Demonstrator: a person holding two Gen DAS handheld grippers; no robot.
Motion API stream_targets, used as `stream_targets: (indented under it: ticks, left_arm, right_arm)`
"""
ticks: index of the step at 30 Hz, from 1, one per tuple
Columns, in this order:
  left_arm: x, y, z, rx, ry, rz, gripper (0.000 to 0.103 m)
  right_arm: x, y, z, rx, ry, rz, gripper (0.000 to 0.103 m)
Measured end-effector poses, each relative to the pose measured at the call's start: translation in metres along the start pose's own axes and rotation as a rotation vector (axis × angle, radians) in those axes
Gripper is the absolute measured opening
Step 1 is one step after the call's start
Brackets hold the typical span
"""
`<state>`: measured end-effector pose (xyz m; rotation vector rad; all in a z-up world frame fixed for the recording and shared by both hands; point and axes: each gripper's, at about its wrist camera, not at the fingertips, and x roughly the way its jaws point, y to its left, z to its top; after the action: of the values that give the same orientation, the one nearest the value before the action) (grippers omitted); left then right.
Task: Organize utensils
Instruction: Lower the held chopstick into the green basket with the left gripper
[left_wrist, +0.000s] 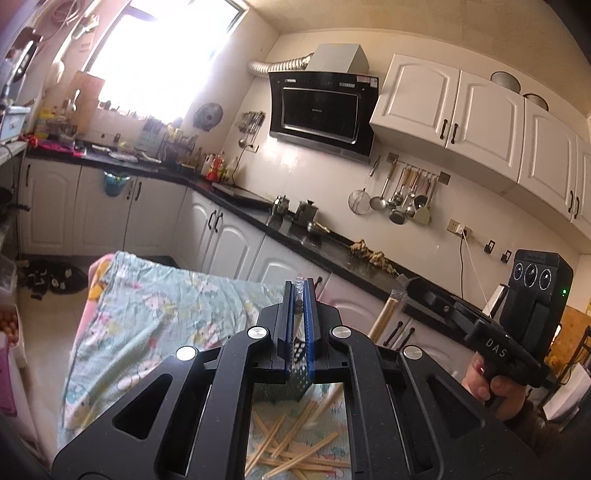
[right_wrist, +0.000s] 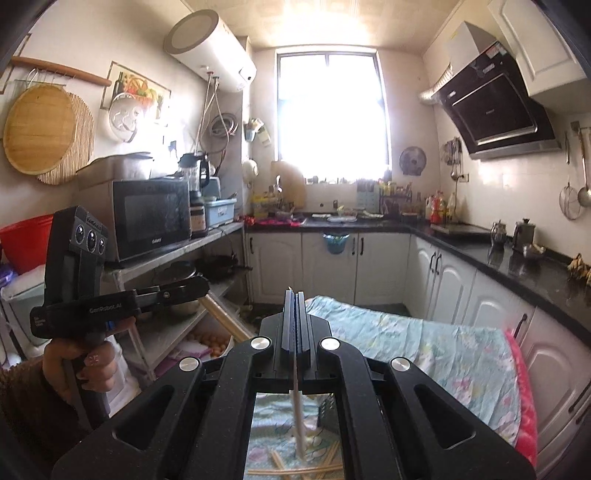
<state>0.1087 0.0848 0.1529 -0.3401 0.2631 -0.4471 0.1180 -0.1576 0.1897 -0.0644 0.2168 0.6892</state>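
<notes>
My left gripper is shut on the rim of a perforated metal utensil holder, which hangs below the jaws. My right gripper is shut on a pale wooden chopstick that hangs down under it. Several loose wooden chopsticks lie scattered on the floral tablecloth below; they also show in the right wrist view. In the left wrist view the right gripper holds chopsticks pointing down. The holder's edge shows in the right wrist view.
A black countertop with kettles runs along white cabinets to the right. Hanging ladles are on the wall. A shelf with a microwave stands on the left. The cloth-covered table stretches ahead.
</notes>
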Motion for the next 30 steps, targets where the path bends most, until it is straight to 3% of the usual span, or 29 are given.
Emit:
stream_targets:
  ticks: [13, 23, 30]
  left_arm:
    - [0.014, 0.005, 0.026, 0.016, -0.029, 0.019, 0.002]
    - [0.039, 0.012, 0.038, 0.005, -0.016, 0.029, 0.002]
    - [0.059, 0.015, 0.036, 0.005, 0.013, 0.053, 0.002]
  right_arm:
    - [-0.004, -0.048, 0.025, 0.061, -0.051, -0.102, 0.001]
    - [0.019, -0.07, 0.04, 0.035, -0.025, -0.169, 0.001]
    - [0.041, -0.091, 0.032, 0.045, -0.001, -0.213, 0.001]
